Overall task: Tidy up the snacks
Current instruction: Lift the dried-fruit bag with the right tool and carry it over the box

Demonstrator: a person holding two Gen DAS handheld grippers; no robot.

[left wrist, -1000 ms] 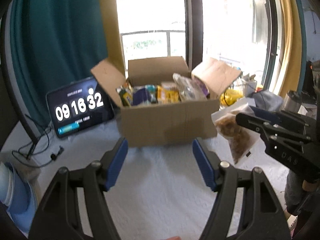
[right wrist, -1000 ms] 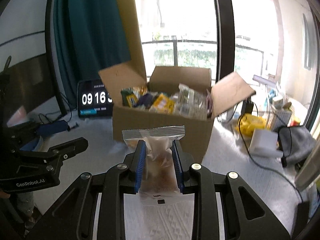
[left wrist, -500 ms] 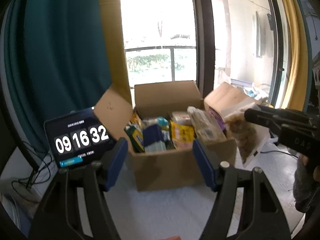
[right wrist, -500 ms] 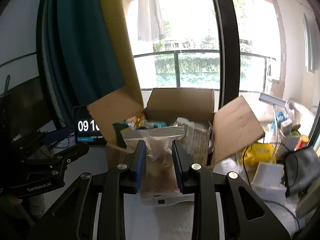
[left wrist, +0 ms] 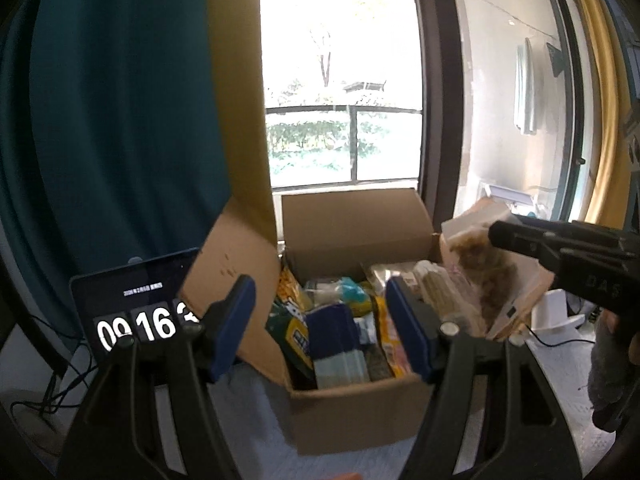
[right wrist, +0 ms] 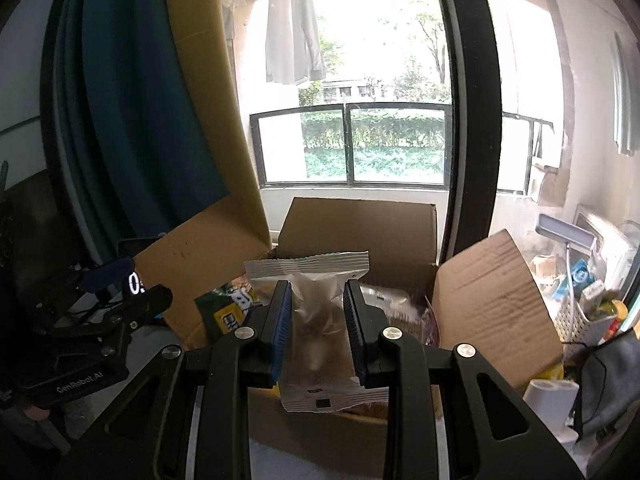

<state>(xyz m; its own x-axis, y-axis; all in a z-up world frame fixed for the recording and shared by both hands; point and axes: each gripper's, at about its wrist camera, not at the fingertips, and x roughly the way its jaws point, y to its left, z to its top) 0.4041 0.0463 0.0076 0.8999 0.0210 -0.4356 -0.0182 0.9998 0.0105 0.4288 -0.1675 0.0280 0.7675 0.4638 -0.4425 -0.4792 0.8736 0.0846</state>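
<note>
An open cardboard box (left wrist: 352, 416) (right wrist: 492, 308) stands on the white table, packed with several snack packets (left wrist: 332, 336). My right gripper (right wrist: 317, 296) is shut on a clear packet of brown snacks (right wrist: 316, 320), held over the box's near right side. From the left wrist view that packet (left wrist: 484, 276) hangs above the box's right flap, gripped by the black right gripper (left wrist: 560, 248). My left gripper (left wrist: 320, 320) is open with nothing between its blue pads, just in front of the box's left half.
A tablet showing a clock (left wrist: 136, 312) leans left of the box, with cables (left wrist: 48, 392) beside it. A white basket of small items (right wrist: 588, 312), a grey cloth (right wrist: 612, 376) and a white holder (right wrist: 552, 396) crowd the table to the right. Curtains and a window stand behind.
Both grippers have moved forward and up toward the box. The held packet went from beside the box to over its right side. The box looms larger in both views.
</note>
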